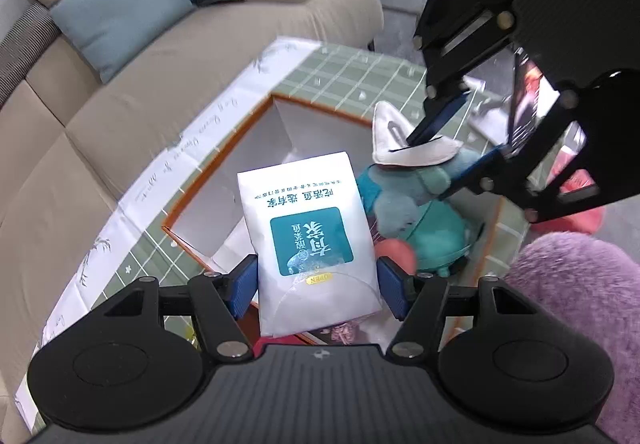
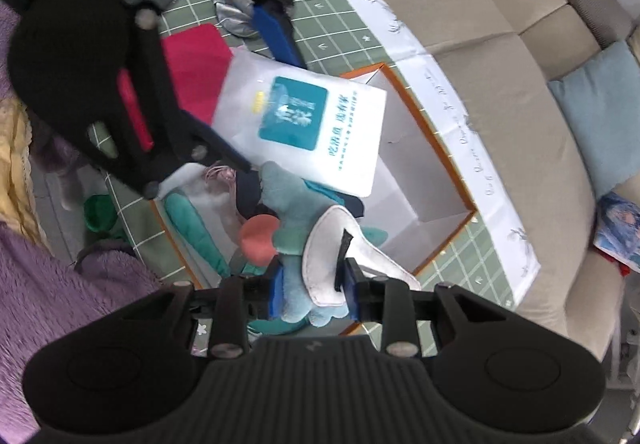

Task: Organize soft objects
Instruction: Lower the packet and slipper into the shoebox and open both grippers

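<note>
My left gripper [image 1: 316, 286] is shut on a white soft packet with a teal label [image 1: 308, 240] and holds it above an open white box with an orange rim [image 1: 224, 164]. The packet also shows in the right wrist view [image 2: 304, 124]. My right gripper [image 2: 312, 294] is shut on a teal plush toy [image 2: 296, 212] at its white fin [image 2: 332, 256], beside the box. In the left wrist view the toy [image 1: 424, 212] hangs to the right of the packet, under the right gripper [image 1: 448, 140].
The box stands on a green checked tablecloth [image 1: 340, 72] with a white border. A beige sofa [image 1: 160, 76] with a blue cushion [image 1: 116, 12] runs behind. A purple fluffy blanket [image 1: 580, 304], a red cloth [image 2: 192, 64] and a silver cloth [image 2: 232, 12] lie nearby.
</note>
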